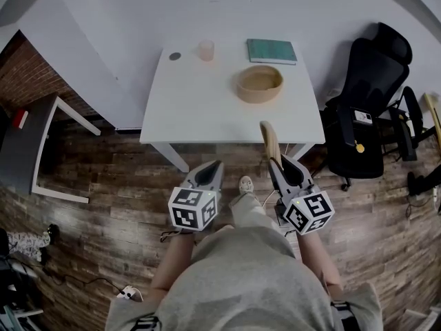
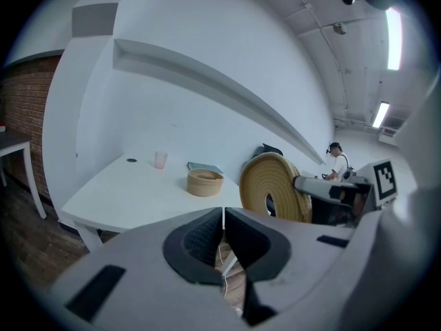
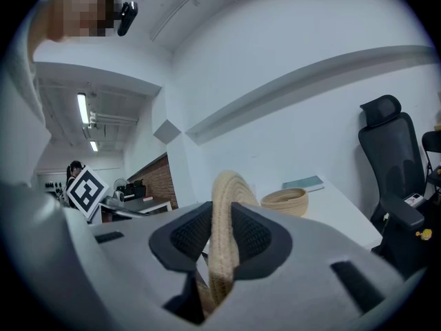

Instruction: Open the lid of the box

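On far white worktop: round woven straw box, uncovered. Near person, well short of it: right gripper clamps round woven lid on edge; left gripper closed, empty. Opening looks done; next likely: set lid down gently.

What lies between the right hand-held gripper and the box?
In the head view, only the lid that the right hand-held gripper holds, then bare table up to the box.

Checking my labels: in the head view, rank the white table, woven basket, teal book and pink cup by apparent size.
Largest: white table.
Then woven basket and teal book, too alike to rank.
Smallest: pink cup.
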A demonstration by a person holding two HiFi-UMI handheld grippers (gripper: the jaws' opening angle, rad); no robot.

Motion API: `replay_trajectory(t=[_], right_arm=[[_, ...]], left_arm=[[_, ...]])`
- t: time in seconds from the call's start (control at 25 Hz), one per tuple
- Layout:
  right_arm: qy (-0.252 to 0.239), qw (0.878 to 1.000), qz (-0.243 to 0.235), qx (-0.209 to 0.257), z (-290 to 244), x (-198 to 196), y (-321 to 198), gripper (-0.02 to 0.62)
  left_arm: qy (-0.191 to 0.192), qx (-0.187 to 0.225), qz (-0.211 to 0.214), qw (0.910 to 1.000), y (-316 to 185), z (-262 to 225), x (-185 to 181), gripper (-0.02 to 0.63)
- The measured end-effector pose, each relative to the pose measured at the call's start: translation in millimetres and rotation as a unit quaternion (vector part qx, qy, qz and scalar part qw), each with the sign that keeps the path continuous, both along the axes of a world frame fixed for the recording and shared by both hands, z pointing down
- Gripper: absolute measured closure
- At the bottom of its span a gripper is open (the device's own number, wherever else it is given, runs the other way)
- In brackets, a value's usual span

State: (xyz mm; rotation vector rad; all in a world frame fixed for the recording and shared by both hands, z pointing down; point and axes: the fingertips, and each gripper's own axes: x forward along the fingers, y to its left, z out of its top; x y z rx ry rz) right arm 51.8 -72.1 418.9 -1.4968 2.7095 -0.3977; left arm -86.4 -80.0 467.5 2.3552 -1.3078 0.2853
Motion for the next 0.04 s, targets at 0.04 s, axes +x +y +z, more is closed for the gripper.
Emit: replay_trajectory(t=[0.04], right_arm=[[0.001, 1.000, -0.001, 0.000, -0.3, -0.7, -1.2, 0.508]], left_arm=[[0.000, 0.000, 0.001, 1.0000, -0.9, -0.1, 0.1, 0.594]])
